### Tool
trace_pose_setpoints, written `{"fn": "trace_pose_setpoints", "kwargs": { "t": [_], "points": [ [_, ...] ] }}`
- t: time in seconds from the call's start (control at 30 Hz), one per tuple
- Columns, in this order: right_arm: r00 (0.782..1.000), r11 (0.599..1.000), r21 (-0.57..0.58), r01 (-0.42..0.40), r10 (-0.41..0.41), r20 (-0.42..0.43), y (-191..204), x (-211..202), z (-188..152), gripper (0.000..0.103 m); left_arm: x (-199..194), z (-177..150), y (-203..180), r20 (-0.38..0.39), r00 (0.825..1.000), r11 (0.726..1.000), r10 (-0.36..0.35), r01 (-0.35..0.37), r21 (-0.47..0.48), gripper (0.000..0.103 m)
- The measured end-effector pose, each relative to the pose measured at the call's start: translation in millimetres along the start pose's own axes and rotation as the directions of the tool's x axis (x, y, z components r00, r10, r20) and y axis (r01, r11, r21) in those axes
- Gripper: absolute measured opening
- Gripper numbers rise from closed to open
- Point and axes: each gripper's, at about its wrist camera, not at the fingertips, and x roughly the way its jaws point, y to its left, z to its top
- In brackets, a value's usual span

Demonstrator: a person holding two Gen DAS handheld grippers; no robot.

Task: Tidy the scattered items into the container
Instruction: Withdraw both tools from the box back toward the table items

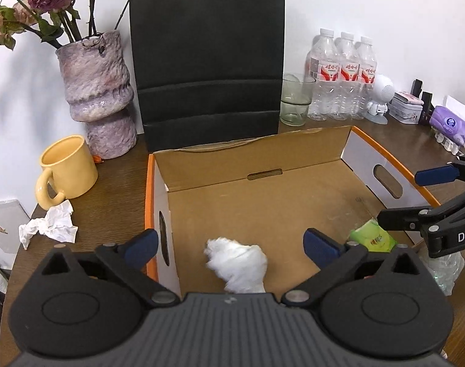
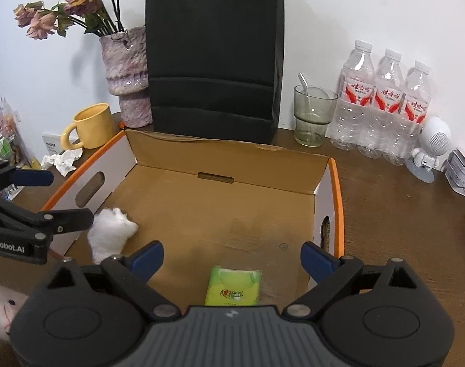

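Both our grippers hang over the near edge of the box (image 1: pixel 370 165), which we take as our landmark. Our left gripper (image 1: pixel 230 243) is spread wide with nothing pinched; the white wad (image 1: pixel 237 263) lies on the box floor between its fingers, by the box's left wall. Our right gripper (image 2: pixel 232 255) is likewise spread and empty, the green tissue pack (image 2: pixel 234 286) lying flat on the box floor just under it, its long axis running toward the box's far wall.

Both of these look delivered. What remains, as we judge it, is the crumpled paper (image 1: pixel 50 224) outside the box, beyond its left wall and just before the yellow mug (image 1: pixel 67 169). It lies to the left of our left gripper, which is clearly the nearer hand. The paper is an irregular lump, stretched roughly parallel to the box's near edge, pointing no particular way. A clear plastic wrapper (image 1: pixel 446 270) also sits past the box's right side.
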Motion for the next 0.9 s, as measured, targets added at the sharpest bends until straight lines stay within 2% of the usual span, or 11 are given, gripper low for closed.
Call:
{"fn": "trace_pose_setpoints", "kwargs": {
  "t": [0.3, 0.5, 0.67, 0.9],
  "points": [
    [1.0, 1.0, -0.004, 0.001, -0.001, 0.001, 3.1, -6.6, -0.9, 0.1, -5.7, -2.0, 0.6, -0.002, 1.0, 1.0, 0.008, -0.008, -0.008, 0.103],
    [1.0, 1.0, 0.0, -0.001, 0.001, 0.004, 2.2, -17.6, -5.0, 0.101, -19.7, -4.4, 6.1, 0.026, 1.0, 0.999, 0.0, 0.001, -0.037, 0.103],
    [1.0, 1.0, 0.013, -0.003, 0.003, 0.024, -8.4, -40.9, -21.0, 0.101, -50.1, -18.5, 14.9, 0.081, 0.997, 0.998, -0.009, 0.013, -0.054, 0.103],
    [0.999, 0.998, 0.053, 0.03, -0.031, 0.026, -27.7, -68.7, -62.3, 0.101, -91.4, -56.3, 27.6, 0.123, 0.992, 0.996, -0.011, 0.022, -0.09, 0.103]
  ]
}}
